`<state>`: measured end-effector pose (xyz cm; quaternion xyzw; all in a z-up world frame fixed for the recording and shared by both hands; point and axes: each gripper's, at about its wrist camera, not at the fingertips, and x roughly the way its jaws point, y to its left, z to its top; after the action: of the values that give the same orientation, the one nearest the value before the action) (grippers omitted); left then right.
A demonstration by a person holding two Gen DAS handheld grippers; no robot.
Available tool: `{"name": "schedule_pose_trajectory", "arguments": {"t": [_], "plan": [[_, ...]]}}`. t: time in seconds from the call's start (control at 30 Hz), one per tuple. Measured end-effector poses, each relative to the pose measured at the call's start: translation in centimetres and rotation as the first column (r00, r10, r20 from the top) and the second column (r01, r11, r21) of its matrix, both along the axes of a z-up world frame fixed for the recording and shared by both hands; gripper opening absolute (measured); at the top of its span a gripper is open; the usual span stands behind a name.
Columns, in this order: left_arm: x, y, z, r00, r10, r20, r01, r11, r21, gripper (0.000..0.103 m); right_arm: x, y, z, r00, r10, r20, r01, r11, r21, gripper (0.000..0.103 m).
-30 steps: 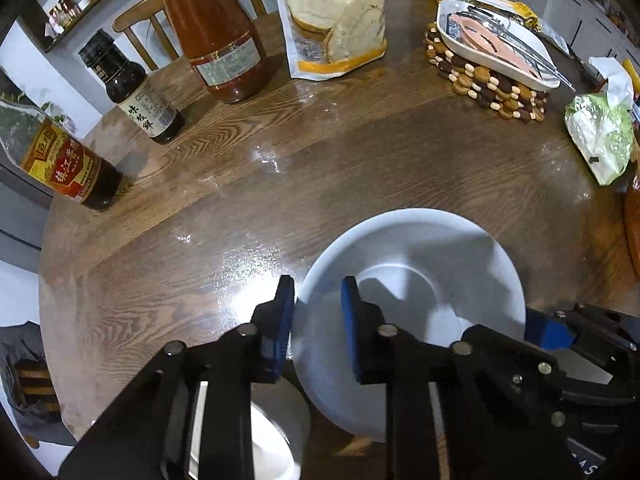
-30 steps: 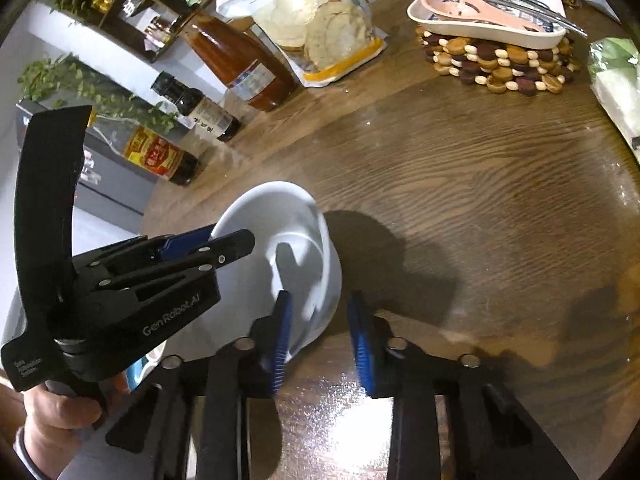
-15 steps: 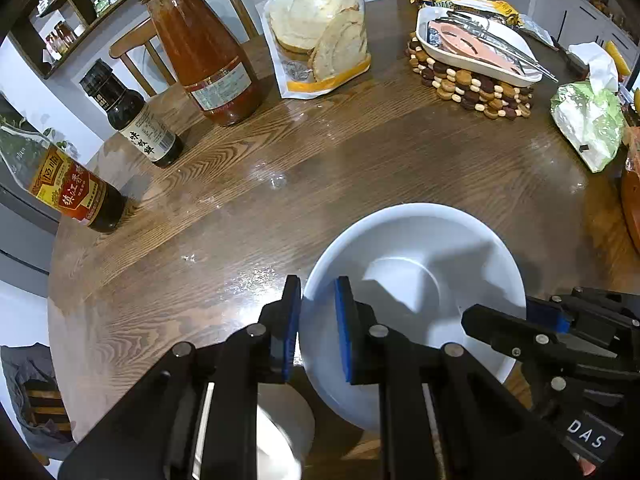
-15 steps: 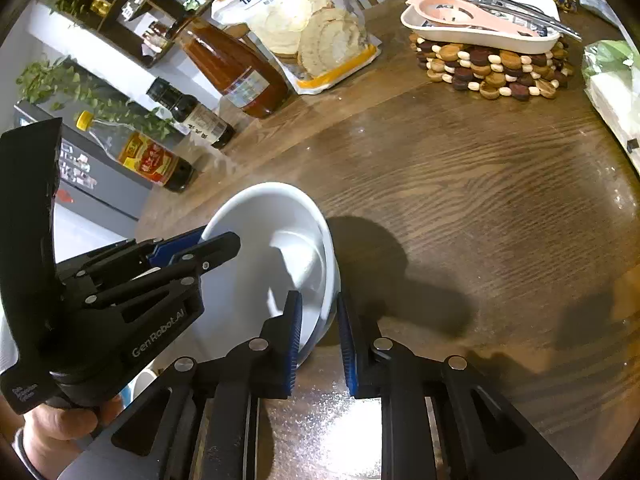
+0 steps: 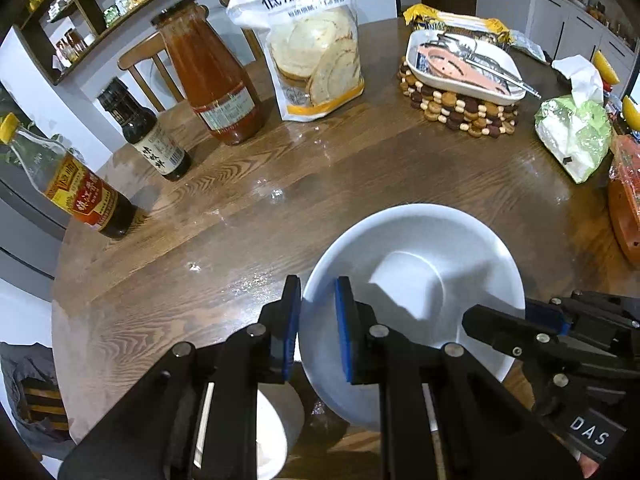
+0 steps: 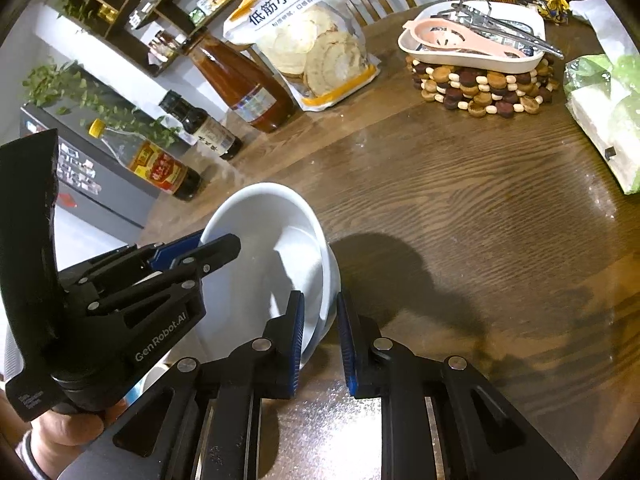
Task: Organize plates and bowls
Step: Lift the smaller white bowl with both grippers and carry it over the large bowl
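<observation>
A white bowl [image 5: 416, 280] is held up off the brown wooden table [image 5: 360, 176], tilted. My left gripper [image 5: 317, 328] is shut on its left rim. My right gripper [image 6: 320, 328] is shut on its right rim; the bowl [image 6: 272, 248] shows from the side in the right wrist view. Each gripper appears in the other's view: the right one [image 5: 520, 320] and the left one [image 6: 192, 252]. Another white dish [image 5: 276, 420] lies low under the left gripper, mostly hidden.
Along the far edge stand a vinegar bottle [image 5: 80, 196], a dark soy bottle [image 5: 148, 136], an orange sauce bottle [image 5: 212, 80] and a flour bag [image 5: 316, 48]. A white tray with utensils [image 5: 464, 68] sits on a beaded trivet. A green-white bag [image 5: 572, 136] lies right.
Both grippers closed onto the bowl's rims and the bowl has risen off the table, with both views pulling up and back.
</observation>
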<state>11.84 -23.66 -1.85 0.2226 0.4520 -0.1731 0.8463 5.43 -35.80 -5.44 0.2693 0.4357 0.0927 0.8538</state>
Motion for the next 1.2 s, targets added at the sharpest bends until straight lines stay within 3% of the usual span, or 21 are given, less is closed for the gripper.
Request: {"name": "schedule_pose_trajectory", "arguments": {"t": [1.2], "plan": [[-8.9, 1.7, 5.1, 0.980, 0.049, 0.193, -0.038, 0.997, -0.062, 0.018, -7.9, 1.4, 4.9, 0.987, 0.037, 0.158, -0.031, 0.999, -0.042, 0.020]]}}
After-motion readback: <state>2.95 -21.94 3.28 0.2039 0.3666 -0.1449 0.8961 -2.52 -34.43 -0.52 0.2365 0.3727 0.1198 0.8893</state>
